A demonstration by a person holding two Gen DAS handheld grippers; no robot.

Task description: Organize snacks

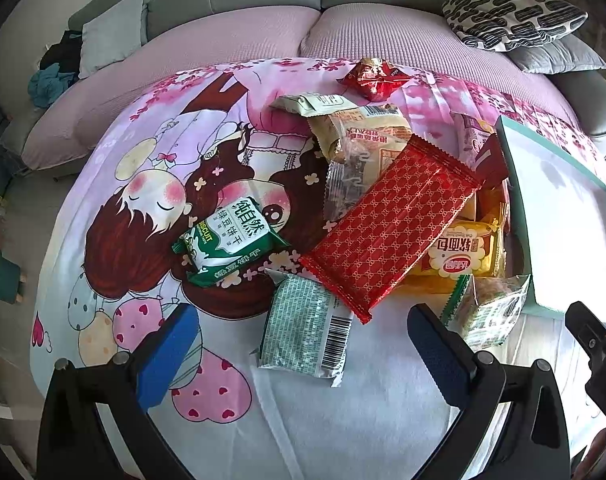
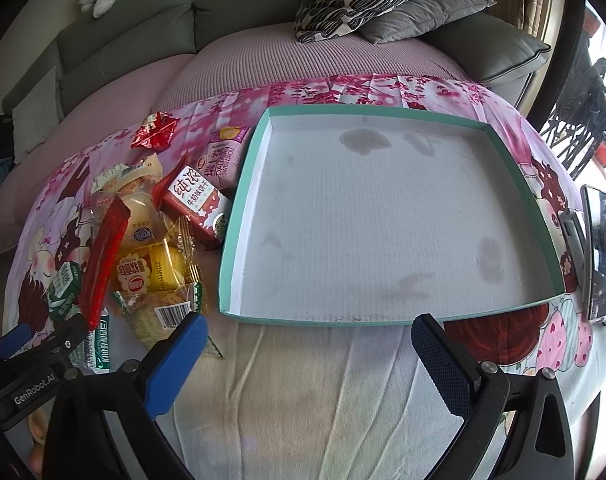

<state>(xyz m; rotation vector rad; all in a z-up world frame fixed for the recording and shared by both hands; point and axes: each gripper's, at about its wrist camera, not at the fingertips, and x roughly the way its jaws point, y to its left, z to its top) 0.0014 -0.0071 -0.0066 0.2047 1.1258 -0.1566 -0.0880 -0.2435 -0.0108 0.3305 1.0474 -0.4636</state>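
My left gripper (image 1: 303,344) jaws wide apart, empty, over silver-green packet (image 1: 305,336). Right gripper (image 2: 311,344) also wide, empty, before teal tray (image 2: 239,216).

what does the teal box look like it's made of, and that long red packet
Teal box: likely cardboard, matte; thin folded walls, faintly ribbed white floor with blotchy stains. Red packet: probably plastic or foil film, glossy; serrated sealed ends and printed gold pattern.

A heap of wrapped snack packets, topped by a long red patterned packet (image 1: 391,232), lies just beside a shallow, empty teal-rimmed cardboard tray (image 2: 239,184).
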